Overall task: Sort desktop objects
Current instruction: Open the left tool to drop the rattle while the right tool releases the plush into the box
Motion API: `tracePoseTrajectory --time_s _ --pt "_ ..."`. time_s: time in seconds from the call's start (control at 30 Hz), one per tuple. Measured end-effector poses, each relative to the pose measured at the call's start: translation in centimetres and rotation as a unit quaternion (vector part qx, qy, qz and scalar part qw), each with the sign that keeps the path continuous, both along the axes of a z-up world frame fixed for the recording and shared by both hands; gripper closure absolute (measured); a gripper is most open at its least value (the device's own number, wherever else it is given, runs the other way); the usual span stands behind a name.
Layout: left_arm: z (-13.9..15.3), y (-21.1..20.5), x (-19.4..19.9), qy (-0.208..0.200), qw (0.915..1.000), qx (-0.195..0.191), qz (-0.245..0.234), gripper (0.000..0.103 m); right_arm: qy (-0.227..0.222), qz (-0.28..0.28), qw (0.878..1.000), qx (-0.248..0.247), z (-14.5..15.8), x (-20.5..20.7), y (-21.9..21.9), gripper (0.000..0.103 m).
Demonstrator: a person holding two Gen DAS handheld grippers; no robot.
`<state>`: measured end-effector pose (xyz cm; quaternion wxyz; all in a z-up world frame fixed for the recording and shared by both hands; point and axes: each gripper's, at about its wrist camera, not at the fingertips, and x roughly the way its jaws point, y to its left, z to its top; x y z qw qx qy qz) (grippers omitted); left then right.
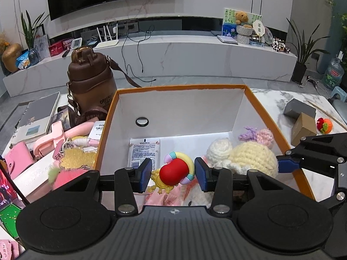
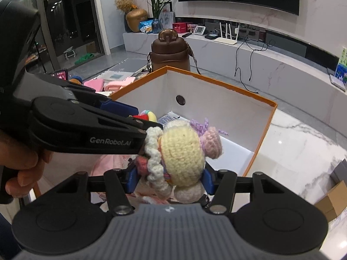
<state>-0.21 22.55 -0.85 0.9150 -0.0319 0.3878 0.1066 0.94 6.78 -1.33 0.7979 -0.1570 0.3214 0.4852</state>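
Note:
An orange-rimmed white box (image 1: 266, 112) fills the middle of both views (image 2: 263, 127). My left gripper (image 1: 172, 174) is over the box, its jaws set around a red and rainbow toy (image 1: 174, 172) with small gaps at both pads. My right gripper (image 2: 170, 178) is shut on a cream crocheted doll (image 2: 182, 153) with purple and pink yarn, held over the box. The doll also shows in the left wrist view (image 1: 251, 157). A Vaseline packet (image 1: 144, 151) and pink cloth (image 1: 160, 197) lie inside the box.
Left of the box lie a brown bottle bag (image 1: 91, 80), notebooks (image 1: 36, 117), pink items (image 1: 56, 136) and a gold keychain (image 1: 77, 159). On the right marble top sit a grey box (image 1: 299, 108), a cardboard box (image 1: 302, 129) and a red-orange crochet ball (image 1: 324, 125).

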Motion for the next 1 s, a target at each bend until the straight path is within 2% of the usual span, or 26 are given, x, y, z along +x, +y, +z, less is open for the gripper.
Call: tracePoseTrajectory --time_s 0.27,0.4,0.6,0.73,0.8,1.0 --pt "-0.4 0.2 0.4 0.019 0.9998 0.003 0.004 0.052 -0.023 0.002 1.0 -0.009 -0.4 0.2 1.3 0.039" --pt "-0.5 0.6 0.5 0.024 0.9997 -0.005 0.008 0.044 -0.037 0.001 0.999 -0.007 -0.2 0.1 1.4 0.034" --pt "-0.5 0.5 0.7 0.032 0.9993 0.008 0.018 0.033 -0.053 -0.007 0.999 -0.006 -0.1 0.0 1.3 0.032" --pt "-0.2 0.6 0.5 0.023 0.9994 0.012 0.021 0.03 -0.085 -0.014 0.996 -0.003 0.1 -0.5 1.4 0.027" --pt "0.2 0.7 0.3 0.017 0.9995 0.011 0.023 0.025 -0.104 -0.012 0.994 0.002 0.4 -0.9 1.3 0.026" --pt "0.9 0.2 0.2 0.007 0.9997 0.014 0.018 0.024 -0.118 -0.004 0.993 0.007 0.8 -1.3 1.1 0.025"
